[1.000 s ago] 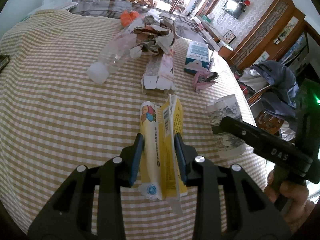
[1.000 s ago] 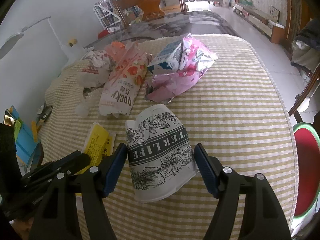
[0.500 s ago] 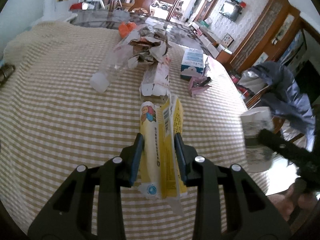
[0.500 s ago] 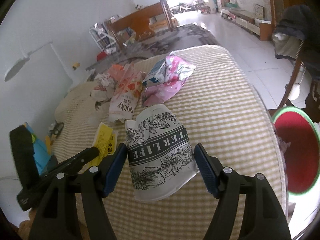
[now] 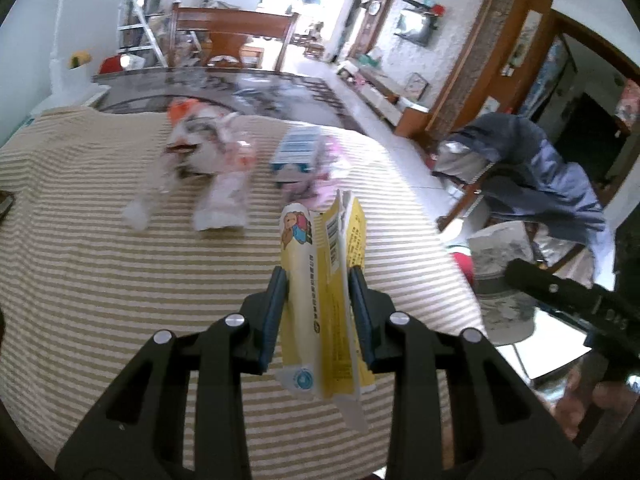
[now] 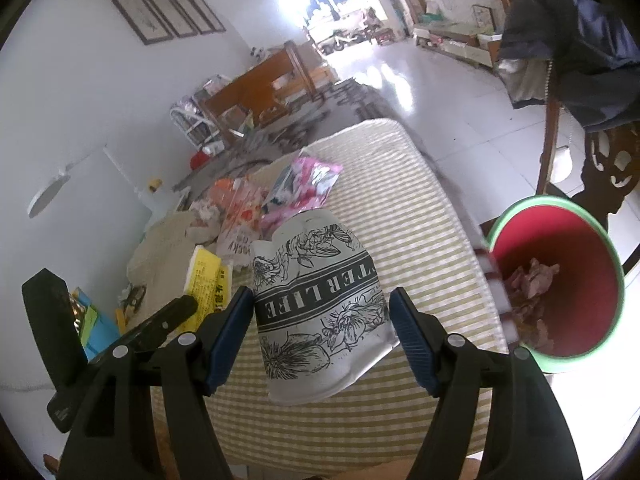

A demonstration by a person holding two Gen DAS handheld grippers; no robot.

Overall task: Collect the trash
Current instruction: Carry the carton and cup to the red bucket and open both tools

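My left gripper (image 5: 318,308) is shut on a flattened yellow carton (image 5: 324,296) and holds it above the striped tablecloth (image 5: 100,272). My right gripper (image 6: 322,332) is shut on a crumpled white paper cup with black flower print (image 6: 320,312), lifted above the table's right edge. The cup also shows at the right of the left wrist view (image 5: 504,280). A red bin with a green rim (image 6: 560,280) stands on the floor to the right, with crumpled trash inside. The yellow carton shows in the right wrist view (image 6: 206,284).
More trash lies far on the table: a clear plastic bottle (image 5: 154,184), a white wrapper (image 5: 226,200), a blue-and-white box (image 5: 298,152), pink wrappers (image 6: 308,188). A chair with a dark jacket (image 5: 532,176) stands right of the table.
Both grippers have risen and swung right toward the table edge, each still holding its item. The red bin has come into the right wrist view.
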